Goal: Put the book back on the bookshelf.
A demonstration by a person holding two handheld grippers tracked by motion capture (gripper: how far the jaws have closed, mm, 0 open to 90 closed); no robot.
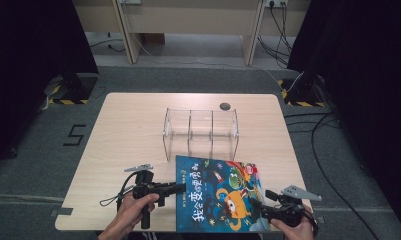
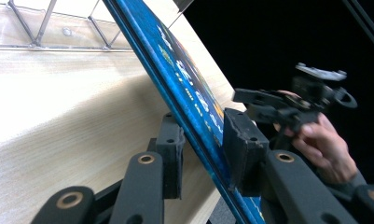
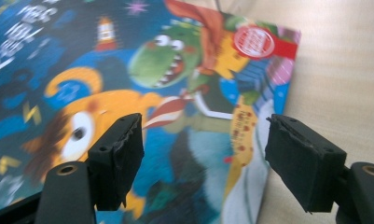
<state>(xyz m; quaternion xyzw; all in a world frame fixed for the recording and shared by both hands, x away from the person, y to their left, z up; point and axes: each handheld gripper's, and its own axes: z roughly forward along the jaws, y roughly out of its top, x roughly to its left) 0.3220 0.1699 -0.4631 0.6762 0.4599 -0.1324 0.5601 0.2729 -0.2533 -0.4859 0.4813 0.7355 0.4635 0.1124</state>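
A picture book (image 1: pixel 218 192) with a blue cover and cartoon monsters lies at the table's front edge, right of centre. My left gripper (image 1: pixel 180 188) is shut on the book's left edge. In the left gripper view the two pads clamp the blue edge (image 2: pixel 184 79), which slants up off the wood, with the gripper (image 2: pixel 205 135) around it. My right gripper (image 1: pixel 258 200) hovers over the book's right front part, jaws wide open. In the right gripper view the cover (image 3: pixel 175 93) lies beneath the gripper (image 3: pixel 203 144), with nothing between the pads. The left gripper view also shows the right gripper (image 2: pixel 268 100) in a hand.
A clear acrylic rack (image 1: pixel 200 132) with three slots stands just behind the book; its wall (image 2: pixel 49 28) appears in the left gripper view. A small dark disc (image 1: pixel 225 106) sits near the far edge of the wooden table (image 1: pixel 128 130). Cables run over the floor at the right.
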